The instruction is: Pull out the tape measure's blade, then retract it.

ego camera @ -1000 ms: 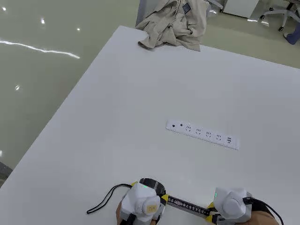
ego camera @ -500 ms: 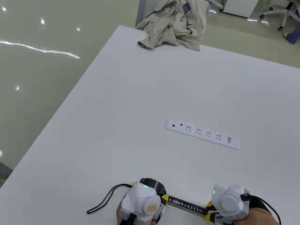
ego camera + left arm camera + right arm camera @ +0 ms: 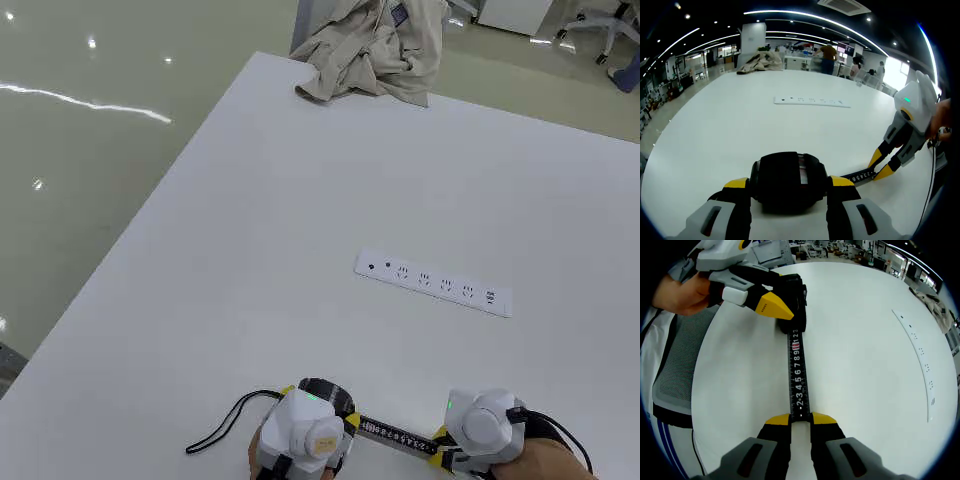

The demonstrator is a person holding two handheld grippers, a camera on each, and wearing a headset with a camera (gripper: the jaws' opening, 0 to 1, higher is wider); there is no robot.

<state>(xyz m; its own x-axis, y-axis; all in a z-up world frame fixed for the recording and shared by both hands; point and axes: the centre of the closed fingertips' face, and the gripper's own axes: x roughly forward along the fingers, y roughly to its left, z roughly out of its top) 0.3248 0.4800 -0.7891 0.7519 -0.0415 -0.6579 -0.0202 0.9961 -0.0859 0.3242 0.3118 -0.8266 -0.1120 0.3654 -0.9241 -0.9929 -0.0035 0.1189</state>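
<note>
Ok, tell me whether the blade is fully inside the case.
No, the numbered blade stretches from the case to the right gripper, whose jaws pinch its end.

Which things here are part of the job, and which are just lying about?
In use: tape measure, held by the left gripper; its blade, pinched by the right gripper.
Lying about: power strip; crumpled beige garment.

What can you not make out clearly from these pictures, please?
- End of the blade: right gripper view, hidden between the tips of the right tool.
- Sides of the tape measure case: left gripper view, covered by the left tool; head view, mostly under that tool's body.
- Markings on the power strip: head view, too small to read.
</note>
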